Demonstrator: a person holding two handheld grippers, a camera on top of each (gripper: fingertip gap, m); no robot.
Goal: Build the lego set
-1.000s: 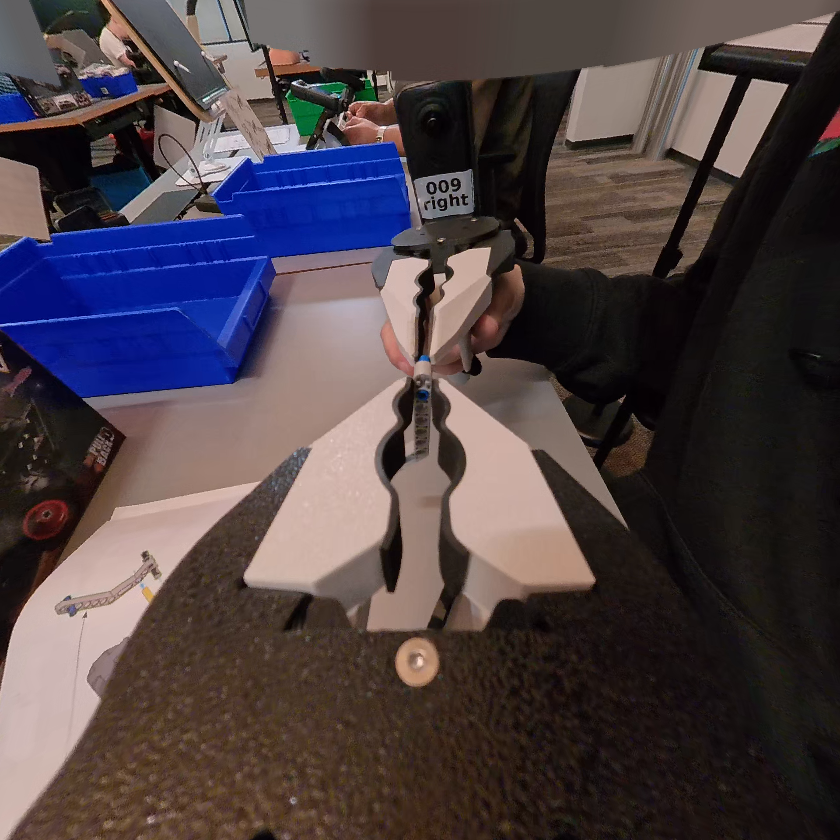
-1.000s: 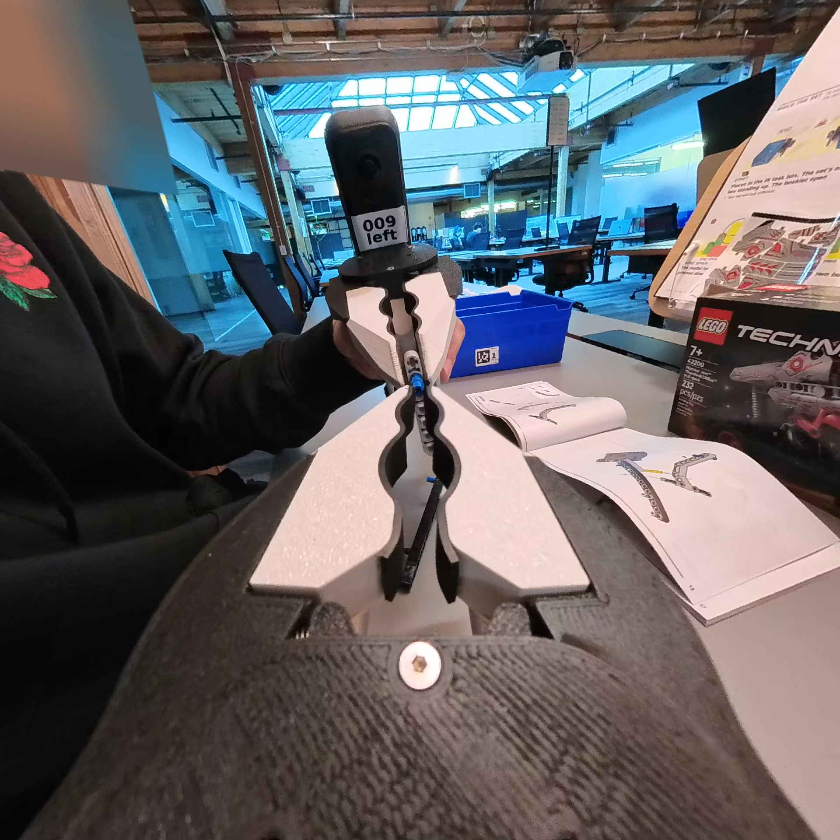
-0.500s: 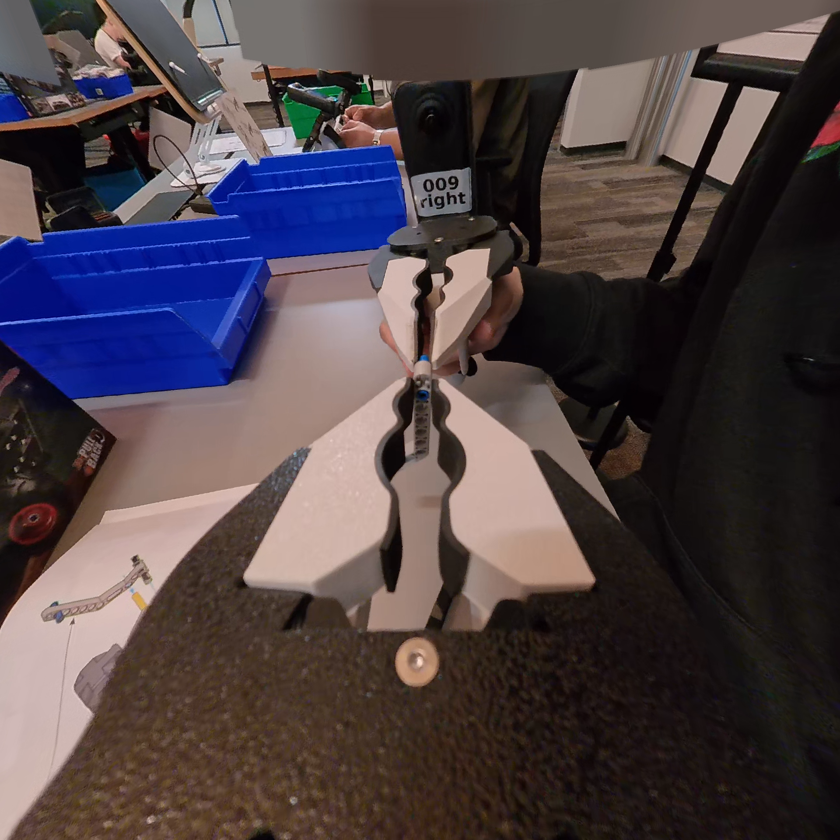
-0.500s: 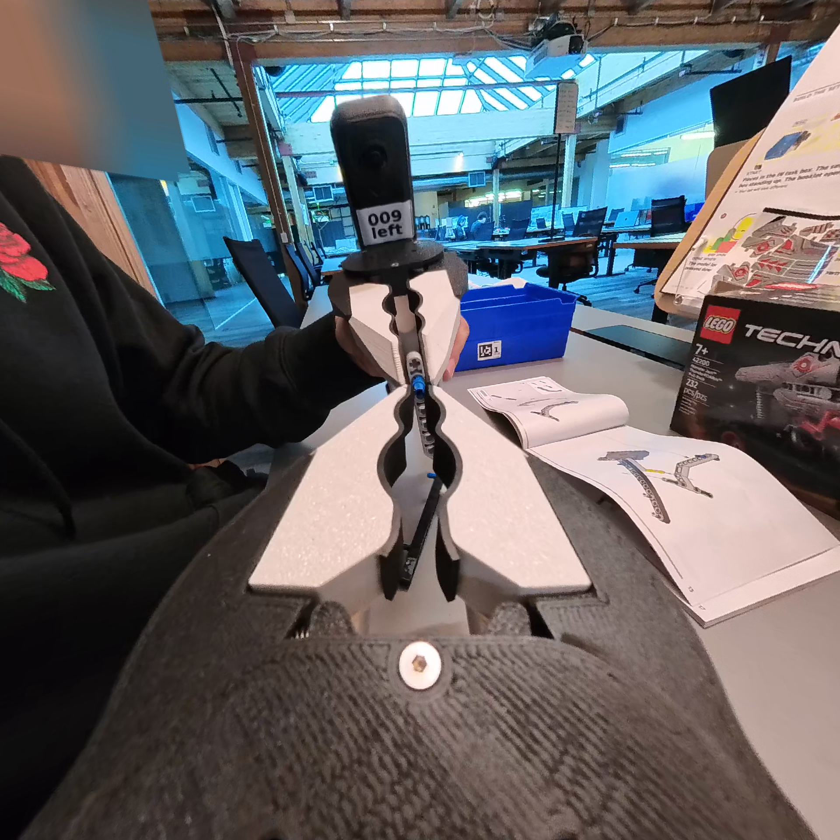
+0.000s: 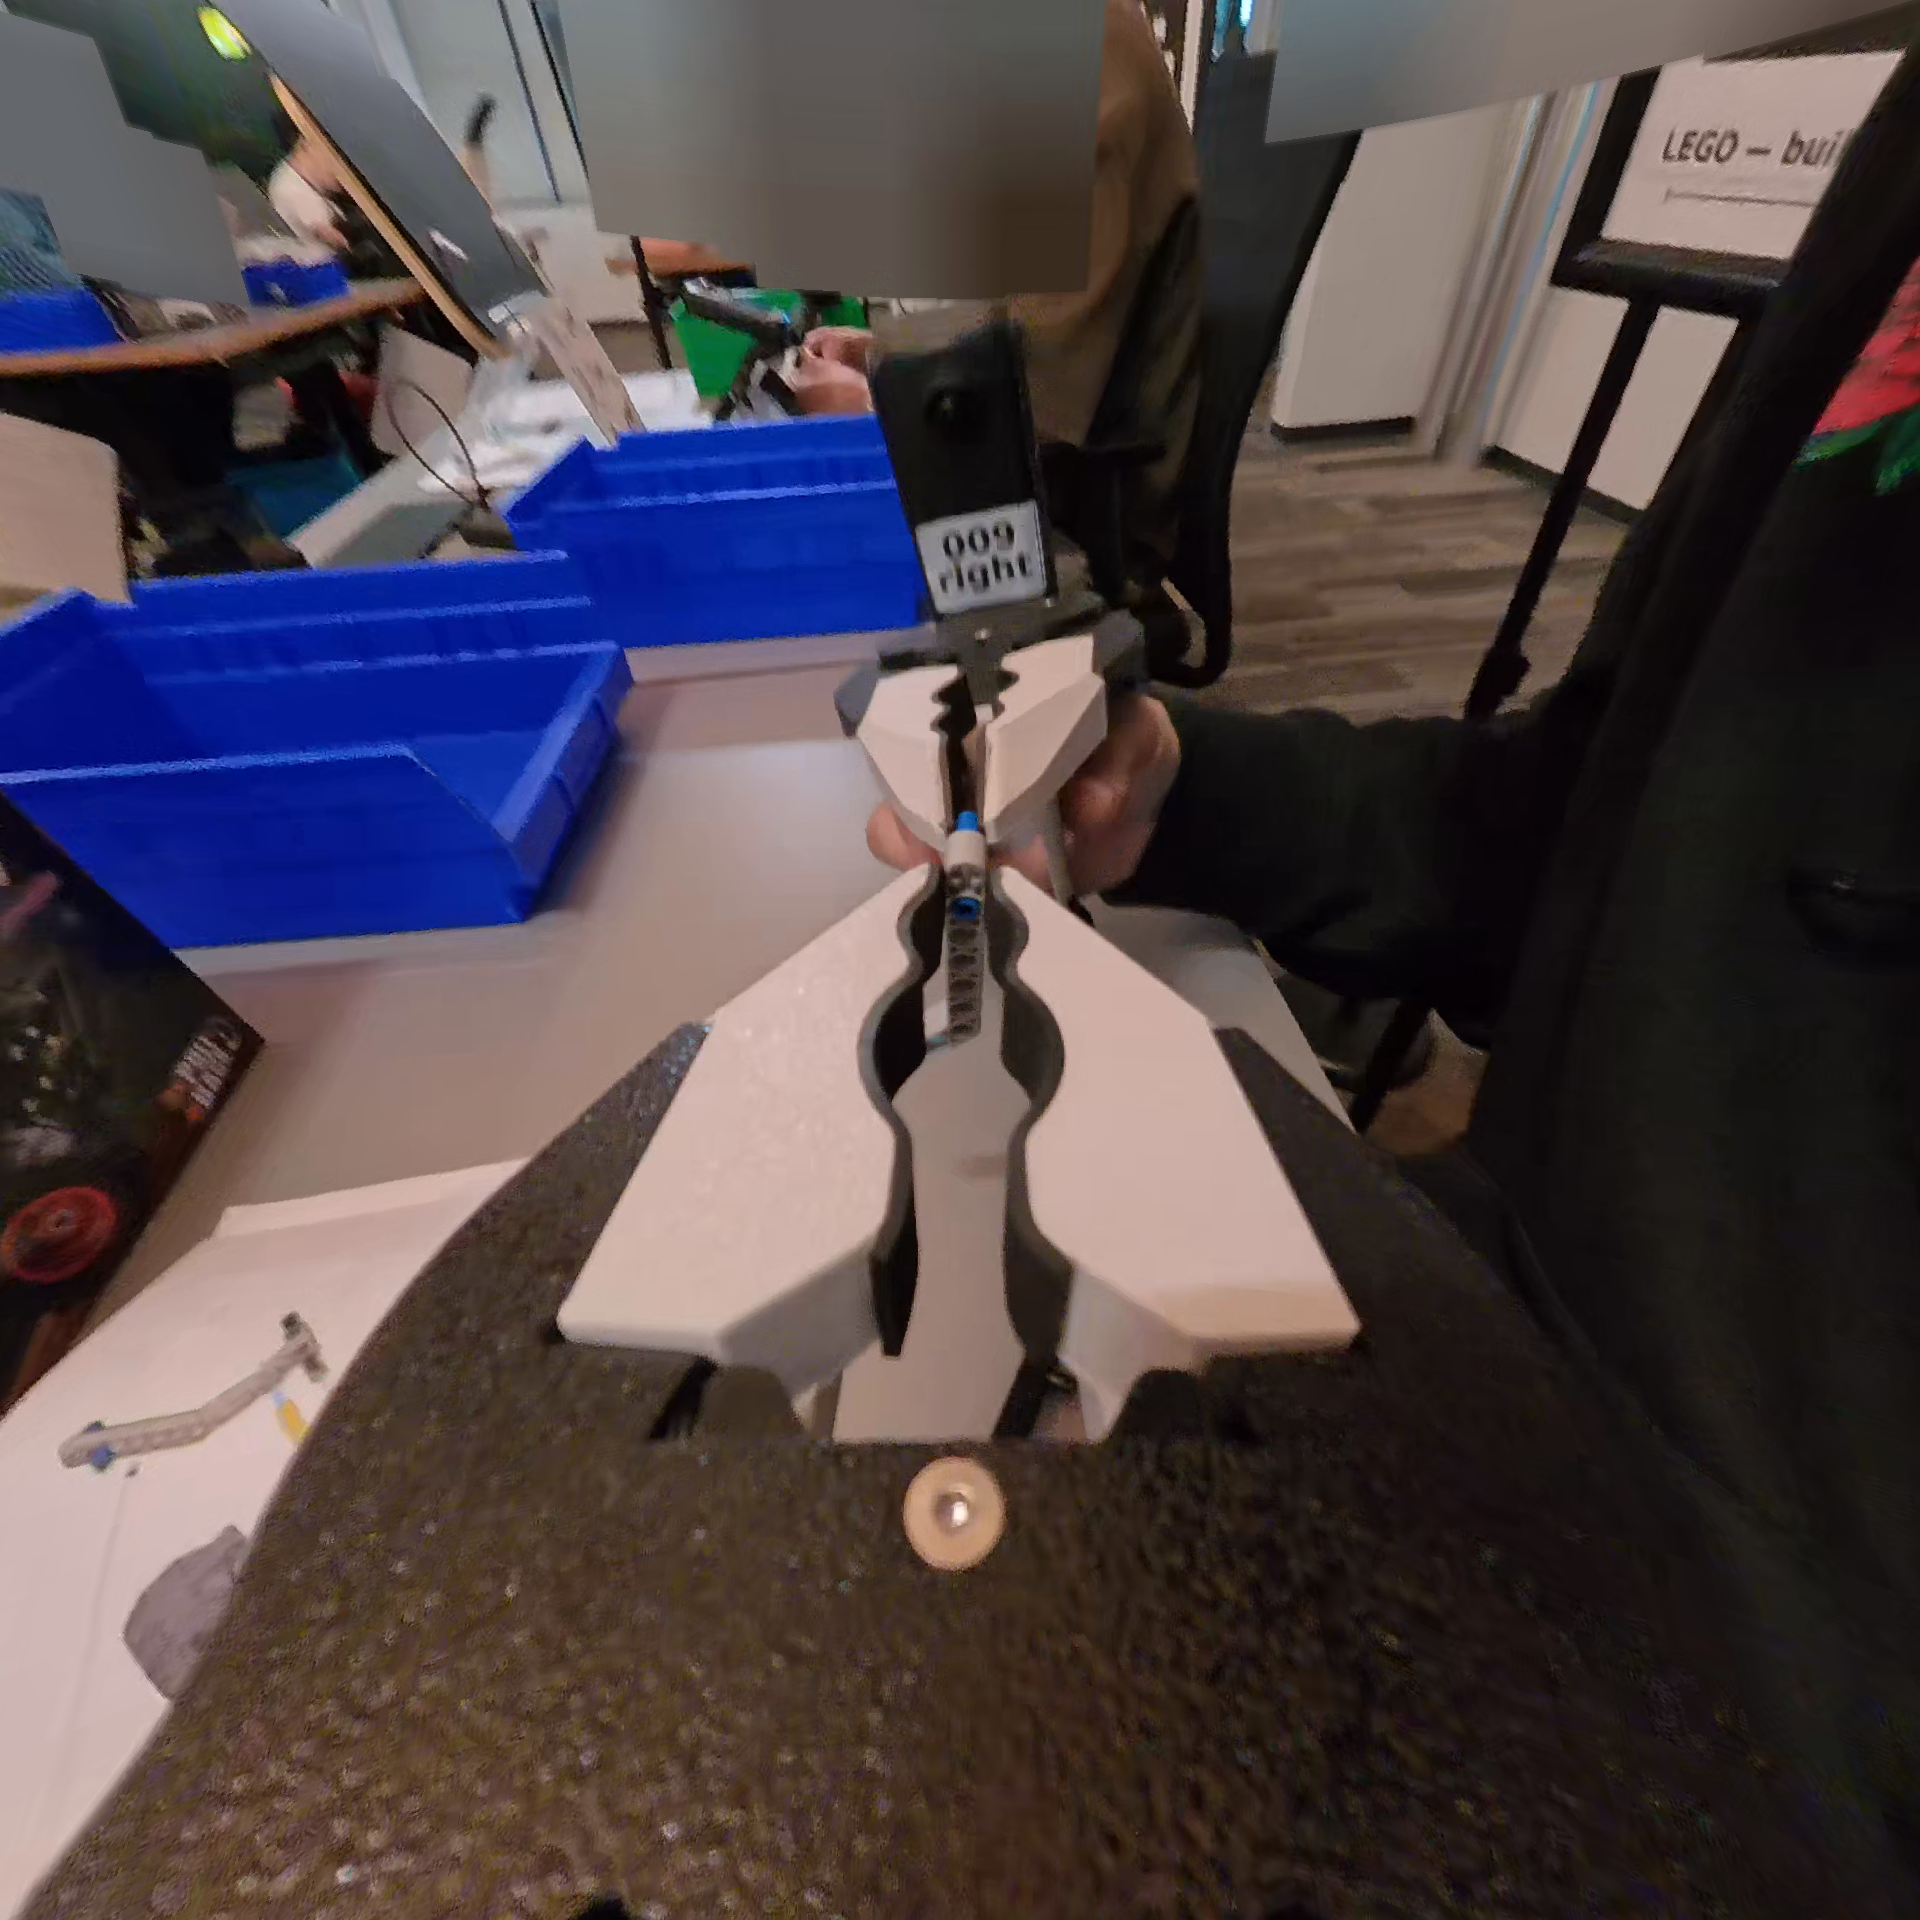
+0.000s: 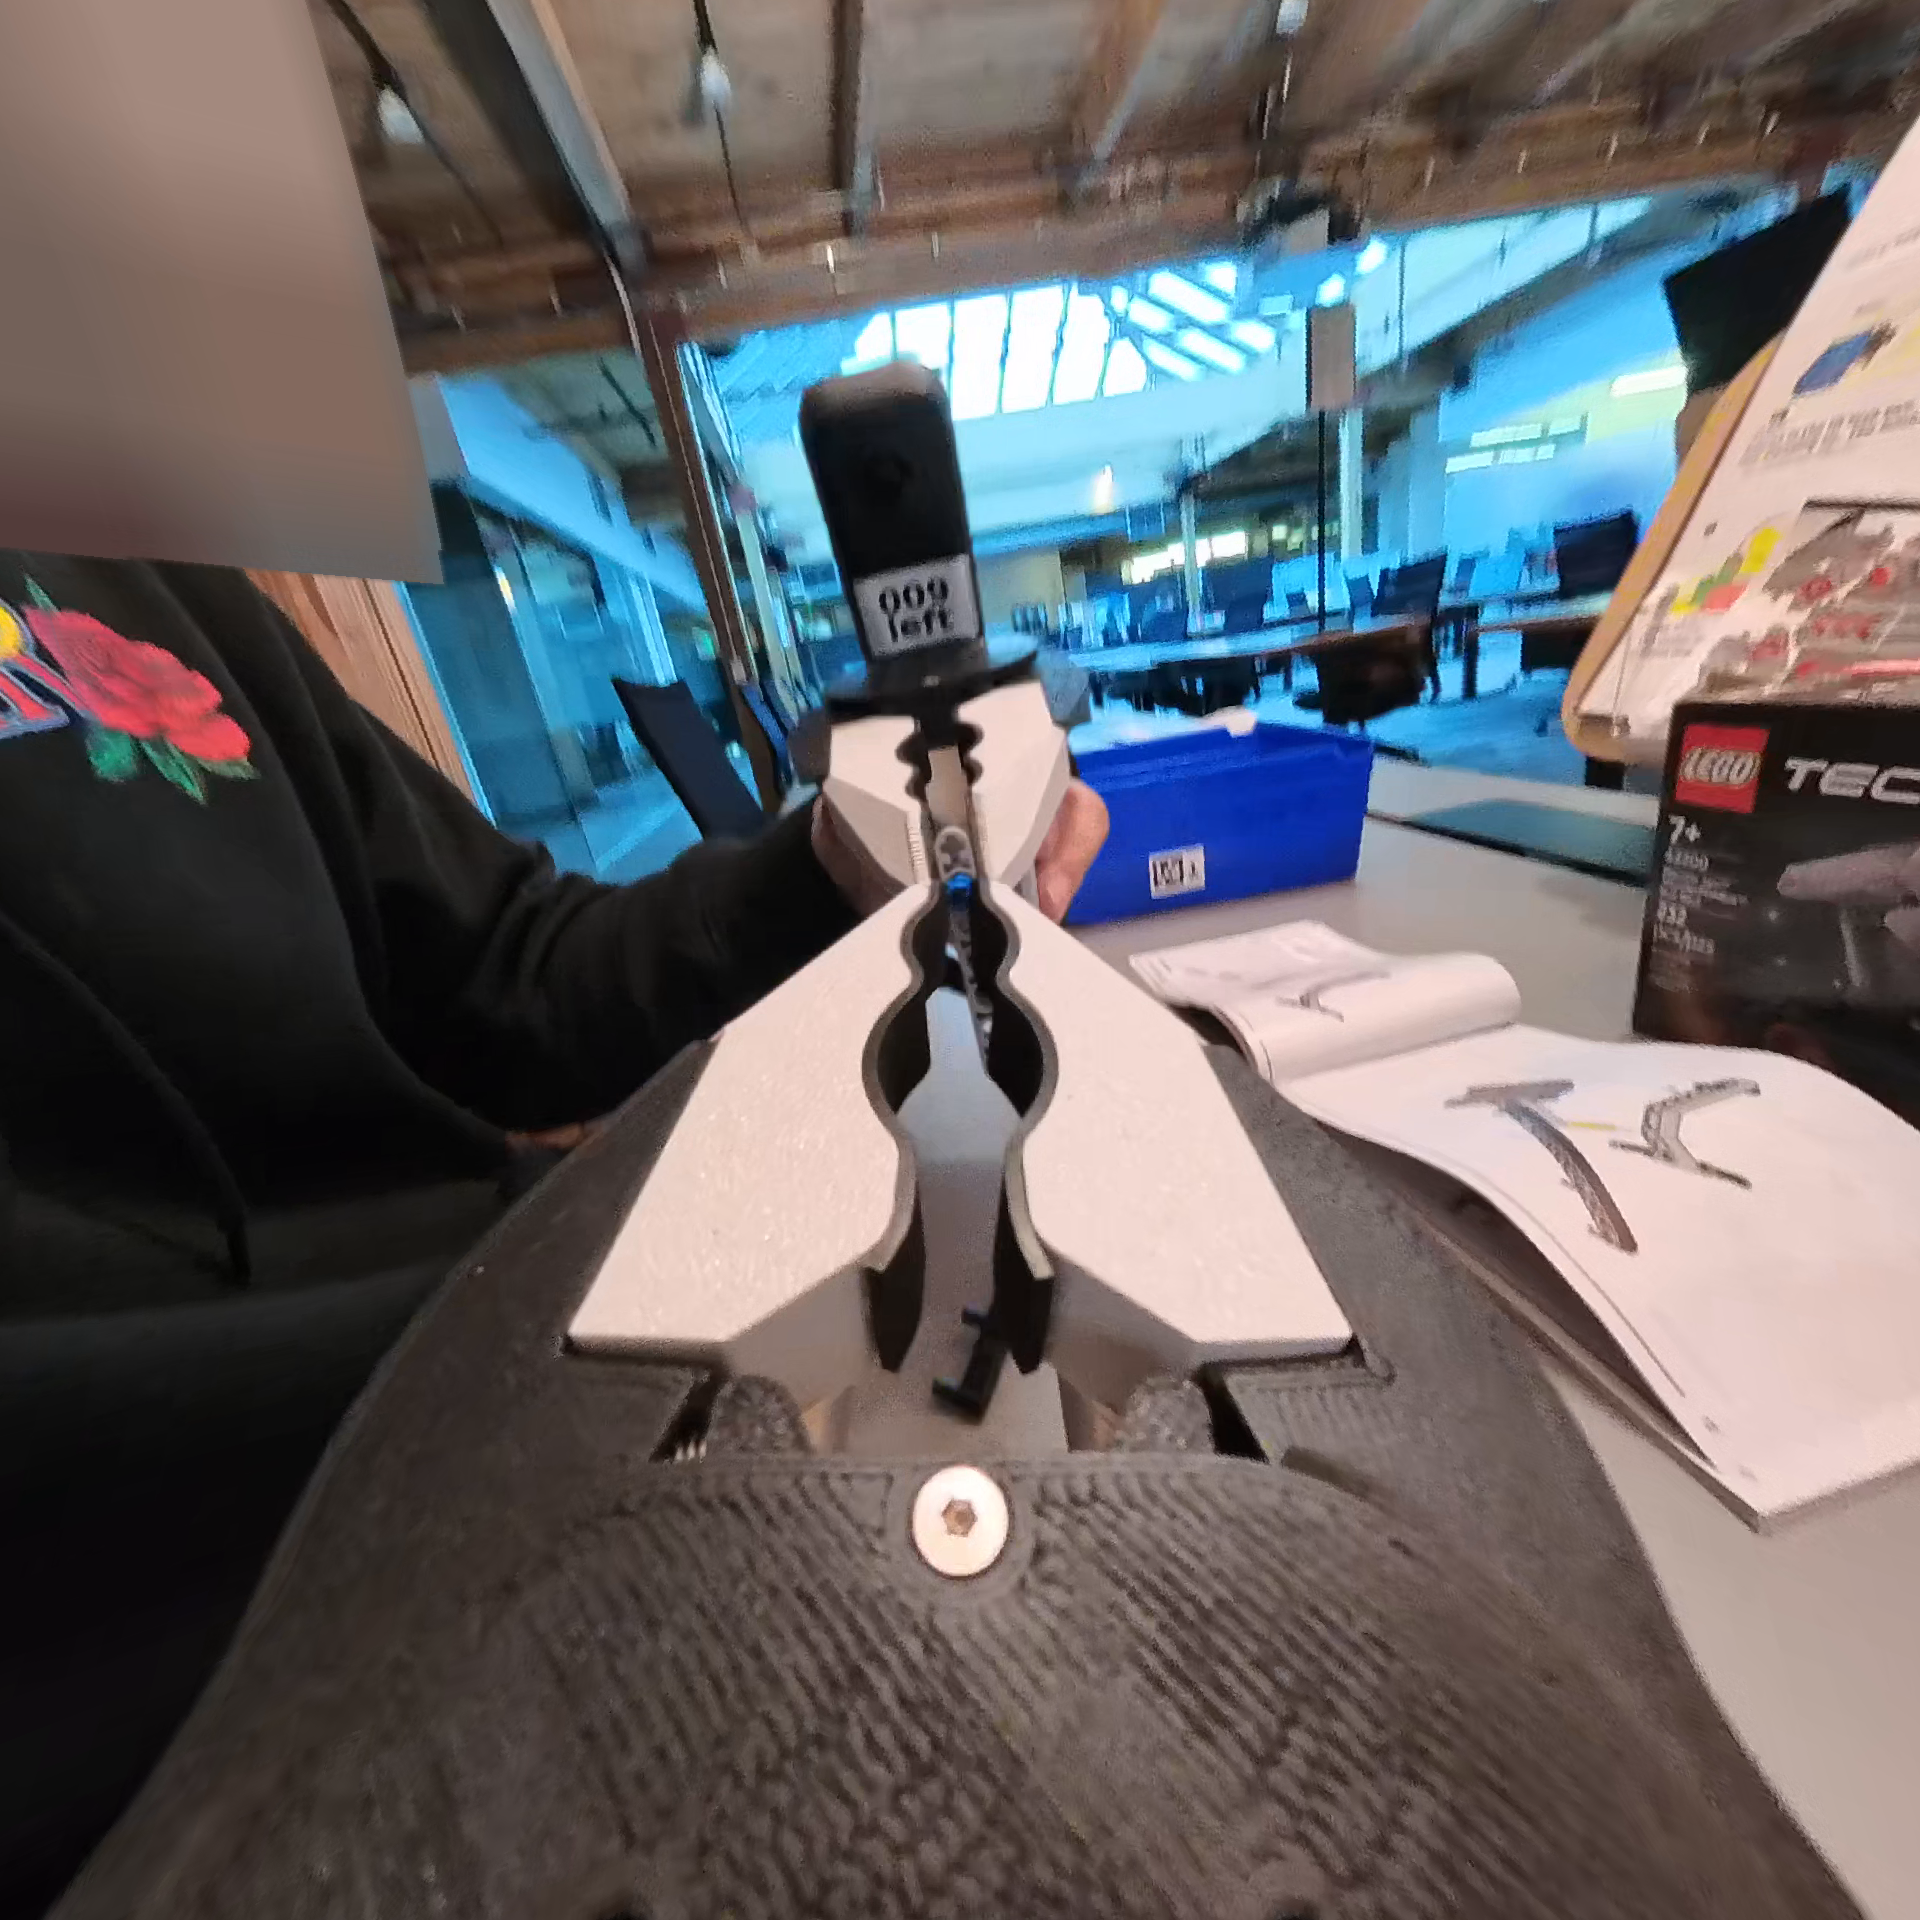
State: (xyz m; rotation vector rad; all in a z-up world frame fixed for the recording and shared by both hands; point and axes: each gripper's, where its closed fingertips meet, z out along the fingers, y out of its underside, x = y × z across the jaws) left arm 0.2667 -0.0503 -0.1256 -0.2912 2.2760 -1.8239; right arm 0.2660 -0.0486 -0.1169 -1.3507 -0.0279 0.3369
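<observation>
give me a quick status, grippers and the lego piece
Left hand-held gripper shut on grey beam. Right hand-held gripper shut on black beam, tips meeting, blue pin at the joint. Both held above the table; nothing in the way.

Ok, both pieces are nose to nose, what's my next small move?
Probably ease the right hand-held gripper straight toward the left hand-held gripper: its black beam meets the grey beam at the blue pin, which shows between them, so likely unseated.

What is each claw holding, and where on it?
Left claw pinches the grey beam near its pinned end. Right claw grips a black beam near its tip. The ends meet between the claws.
</observation>
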